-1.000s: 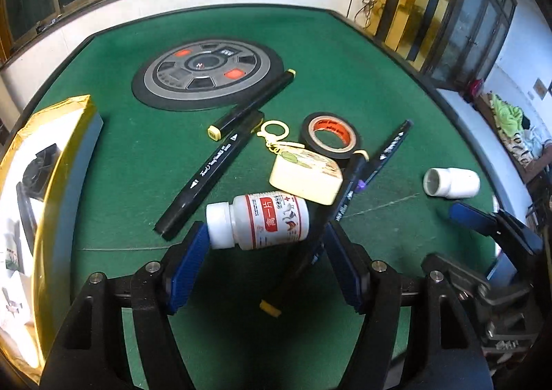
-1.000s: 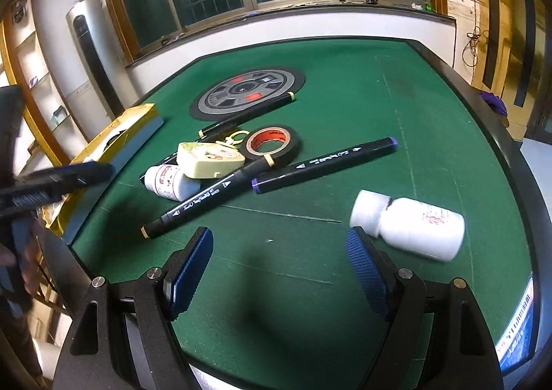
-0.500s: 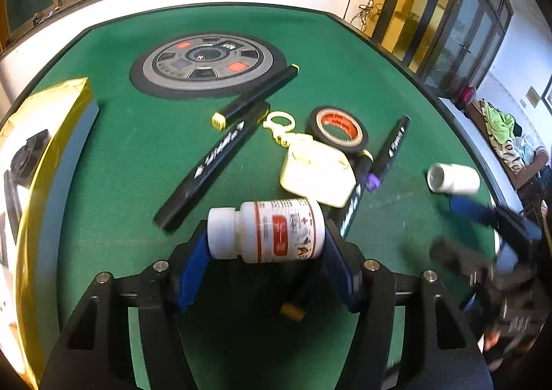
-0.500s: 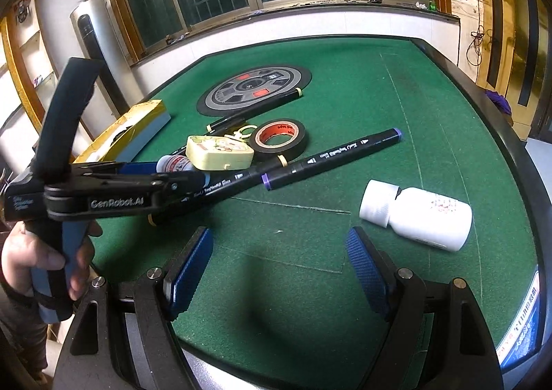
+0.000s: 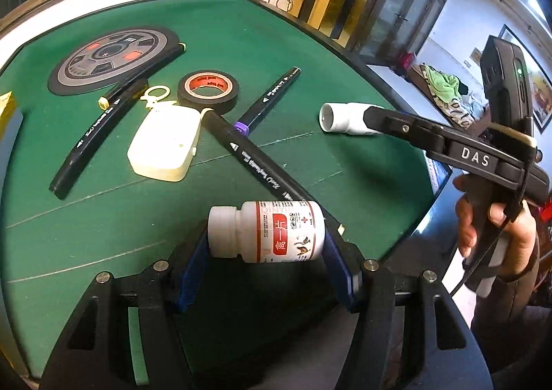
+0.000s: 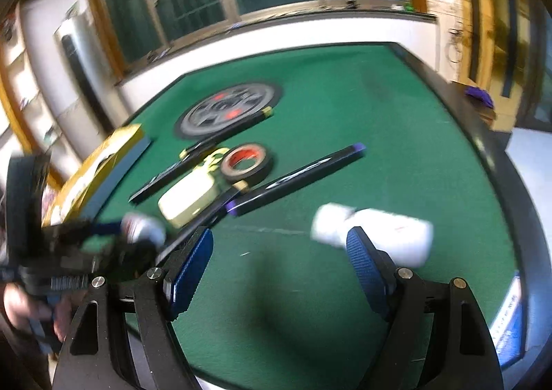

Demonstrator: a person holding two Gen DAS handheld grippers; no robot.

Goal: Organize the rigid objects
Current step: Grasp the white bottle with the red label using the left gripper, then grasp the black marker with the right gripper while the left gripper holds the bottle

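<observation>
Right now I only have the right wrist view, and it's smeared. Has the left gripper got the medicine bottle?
Observer: Yes. The left gripper is shut on the medicine bottle, one pad at its cap, the other at its base.
Operator: What's on the label?
Observer: A red panel with white characters.
Operator: Anything on my right gripper I can't see?
Observer: In the left wrist view, a green light glows on the black unit mounted on top of the right gripper.
</observation>
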